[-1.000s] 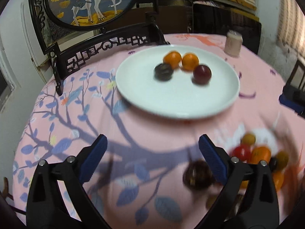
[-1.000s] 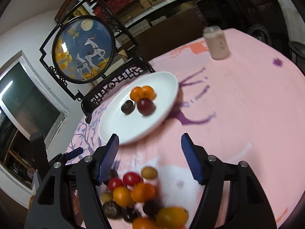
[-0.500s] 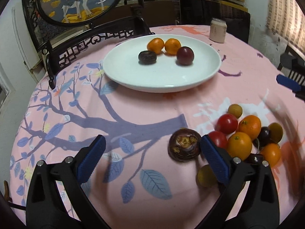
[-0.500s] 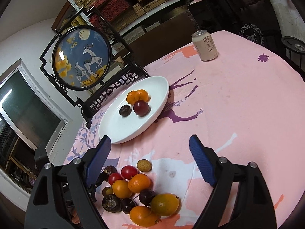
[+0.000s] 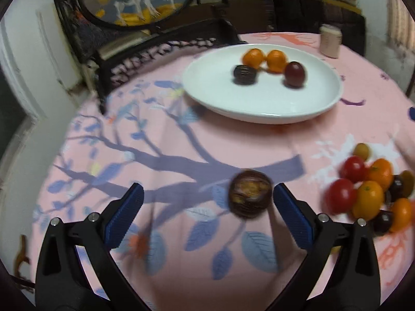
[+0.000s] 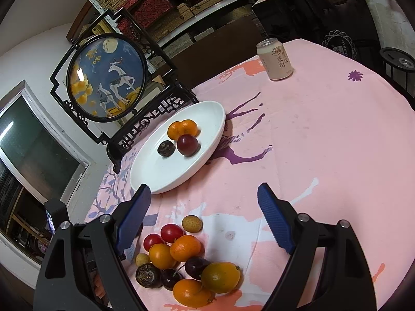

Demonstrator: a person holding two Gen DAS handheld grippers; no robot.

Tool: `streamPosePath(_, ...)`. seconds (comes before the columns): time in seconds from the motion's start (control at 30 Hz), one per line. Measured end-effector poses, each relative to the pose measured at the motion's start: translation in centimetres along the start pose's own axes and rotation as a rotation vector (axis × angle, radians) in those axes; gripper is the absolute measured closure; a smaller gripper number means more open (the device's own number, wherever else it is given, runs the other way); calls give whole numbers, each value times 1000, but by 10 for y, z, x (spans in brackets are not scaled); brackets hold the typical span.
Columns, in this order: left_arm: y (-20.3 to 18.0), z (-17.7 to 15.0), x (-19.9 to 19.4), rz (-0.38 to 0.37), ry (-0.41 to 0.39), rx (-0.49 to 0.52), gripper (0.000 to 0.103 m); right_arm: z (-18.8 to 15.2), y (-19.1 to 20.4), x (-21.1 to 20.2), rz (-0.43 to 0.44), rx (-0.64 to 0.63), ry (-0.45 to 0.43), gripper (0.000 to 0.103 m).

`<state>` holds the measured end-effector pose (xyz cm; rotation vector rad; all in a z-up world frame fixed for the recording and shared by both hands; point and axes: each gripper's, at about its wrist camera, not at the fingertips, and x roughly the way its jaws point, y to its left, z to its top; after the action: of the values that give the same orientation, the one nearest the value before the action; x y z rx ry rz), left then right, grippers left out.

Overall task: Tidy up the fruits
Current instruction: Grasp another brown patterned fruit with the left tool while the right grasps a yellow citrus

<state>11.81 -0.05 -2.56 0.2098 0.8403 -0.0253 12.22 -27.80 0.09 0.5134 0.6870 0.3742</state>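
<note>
The left gripper [image 5: 207,202] stood wide open, low over the pink cloth [image 5: 181,140], with a dark brown fruit [image 5: 250,197] lying between its fingers, close beside the right one and not gripped. The right gripper [image 6: 203,219] was open too, holding nothing, and hovered over the heap [image 6: 181,256] of loose fruit (red tomatoes, oranges, dark plums and a couple of small tan ones) on the cloth. Beyond both lay the white plate [image 6: 166,178], which held two oranges [image 6: 182,128], a plum [image 6: 188,144] and a small dark fruit [image 6: 166,148]. A can [image 6: 275,59] stood upright at the far side, well apart from the plate
</note>
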Motion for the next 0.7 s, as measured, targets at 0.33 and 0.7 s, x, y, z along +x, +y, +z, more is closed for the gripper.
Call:
streamPosePath(0.33, -12, -2, 16, -45, 43, 34, 3, -16, 2, -13, 8, -34, 16, 18)
streamPosePath(0.7, -4, -4, 24, -71, 75, -22, 2, -58, -1, -18, -27, -101, 147, 44)
